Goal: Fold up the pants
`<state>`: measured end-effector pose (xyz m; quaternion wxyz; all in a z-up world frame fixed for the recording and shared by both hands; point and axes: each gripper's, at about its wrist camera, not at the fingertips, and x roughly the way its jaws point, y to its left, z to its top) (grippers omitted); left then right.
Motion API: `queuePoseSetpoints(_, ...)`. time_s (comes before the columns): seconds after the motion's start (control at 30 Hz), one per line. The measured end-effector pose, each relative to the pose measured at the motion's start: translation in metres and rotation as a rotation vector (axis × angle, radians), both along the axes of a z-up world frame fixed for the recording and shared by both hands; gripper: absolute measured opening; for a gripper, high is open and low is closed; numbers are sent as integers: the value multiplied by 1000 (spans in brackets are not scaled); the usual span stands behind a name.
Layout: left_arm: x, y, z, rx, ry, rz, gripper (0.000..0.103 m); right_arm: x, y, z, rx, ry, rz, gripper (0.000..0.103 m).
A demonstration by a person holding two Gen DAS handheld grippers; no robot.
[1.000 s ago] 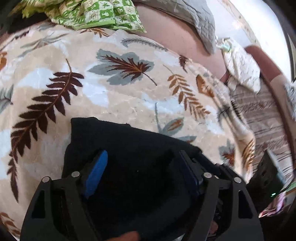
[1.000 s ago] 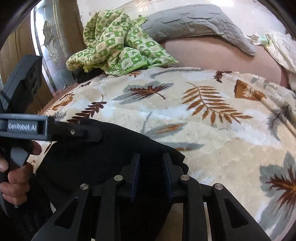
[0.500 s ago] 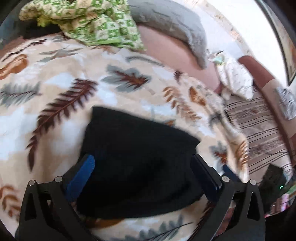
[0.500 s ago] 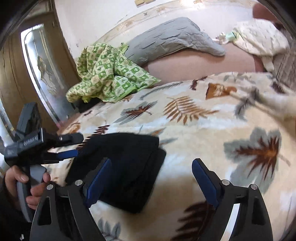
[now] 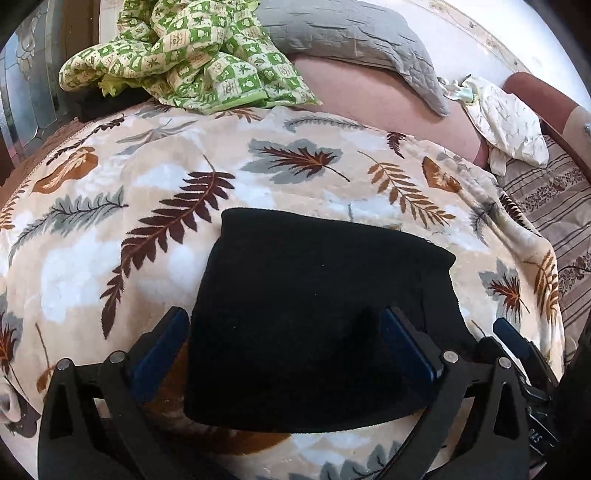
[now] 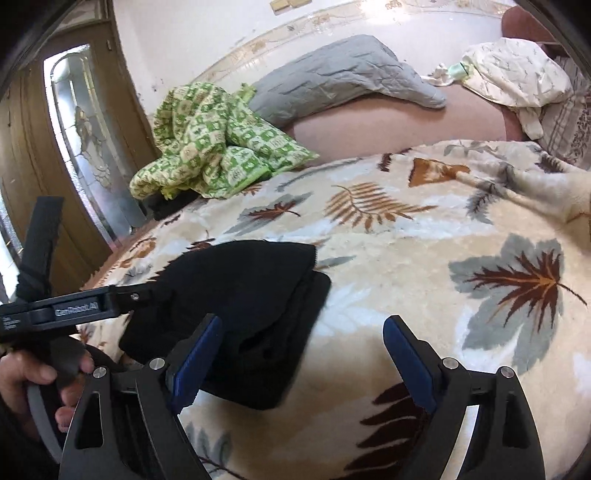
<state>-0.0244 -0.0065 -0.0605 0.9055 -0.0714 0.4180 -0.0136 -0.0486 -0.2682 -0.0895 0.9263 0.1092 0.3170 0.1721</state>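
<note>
- Pants (image 5: pixel 314 314): black, folded into a compact stacked bundle, lying on the leaf-print blanket (image 5: pixel 155 236) that covers the bed. In the right wrist view the bundle sits at 9 o'clock of the frame centre; its layered edges show at the near right corner.
- Left tongs (image 5: pixel 286 350): jaws spread wide, having just been opening. The blue pads flank the near part of the bundle without pressing on it. The tool points steeply down at the bed.
- Right tongs (image 6: pixel 303 360): jaws apart, having just been opening. The left pad stands in front of the bundle's near corner; bare blanket lies between the pads. Nothing is clamped.
- Hand (image 6: pixel 33 384): at 8 o'clock in the right wrist view, fingers wrapped round the handle of the left tool.
- Surroundings: green checked cloth (image 5: pixel 192 62) at 11 o'clock of the bundle, grey quilted pillow (image 5: pixel 351 33) at 12 o'clock, pale printed cloth (image 5: pixel 506 122) at 2 o'clock, all well apart from the pants. Glass-panelled wooden door (image 6: pixel 85 147) stands beyond the bed's left edge.
</note>
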Motion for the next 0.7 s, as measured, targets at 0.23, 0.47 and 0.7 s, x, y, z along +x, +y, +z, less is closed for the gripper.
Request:
queuePoseSetpoints(0.23,1,-1,-2,-6,9,-4,103,2,-6,-4,3,11,-29,90)
queuePoseSetpoints(0.47,1,-1,-3,-3,10,-1,103,-1,-6,-1,11,-4,-18,90)
queuePoseSetpoints(0.7,1,-1,-4,-2,10,3,103,-5,-3,5,24,-22,-1,90)
